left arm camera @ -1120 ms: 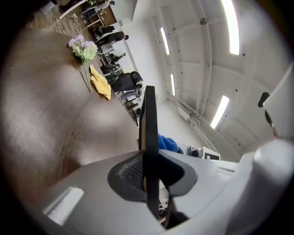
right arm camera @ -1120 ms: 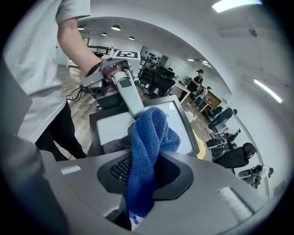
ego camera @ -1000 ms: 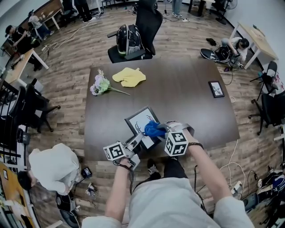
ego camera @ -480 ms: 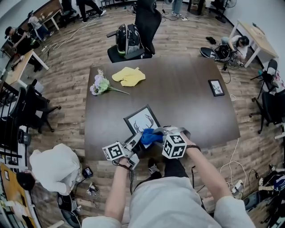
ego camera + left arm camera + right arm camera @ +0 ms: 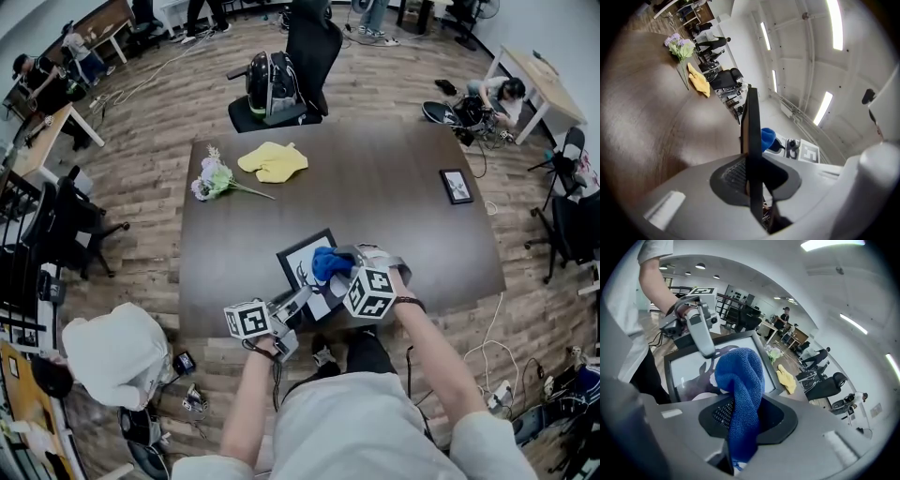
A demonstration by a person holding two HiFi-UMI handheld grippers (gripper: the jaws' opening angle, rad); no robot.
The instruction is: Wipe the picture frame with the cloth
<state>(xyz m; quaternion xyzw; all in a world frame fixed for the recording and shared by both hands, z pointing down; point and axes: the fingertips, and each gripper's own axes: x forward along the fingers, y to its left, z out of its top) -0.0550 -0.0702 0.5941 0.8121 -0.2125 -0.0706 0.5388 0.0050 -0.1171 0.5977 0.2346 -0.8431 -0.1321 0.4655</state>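
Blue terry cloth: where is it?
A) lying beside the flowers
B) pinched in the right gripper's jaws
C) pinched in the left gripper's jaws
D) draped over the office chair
B: the right gripper view shows the blue terry cloth bunched between the jaws of the right gripper, in front of the black picture frame.

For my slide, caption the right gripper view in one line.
Right gripper holds a blue cloth over the picture frame, which the left gripper grips by its edge.

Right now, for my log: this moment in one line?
left gripper: shut on picture frame | right gripper: shut on cloth | cloth: over frame
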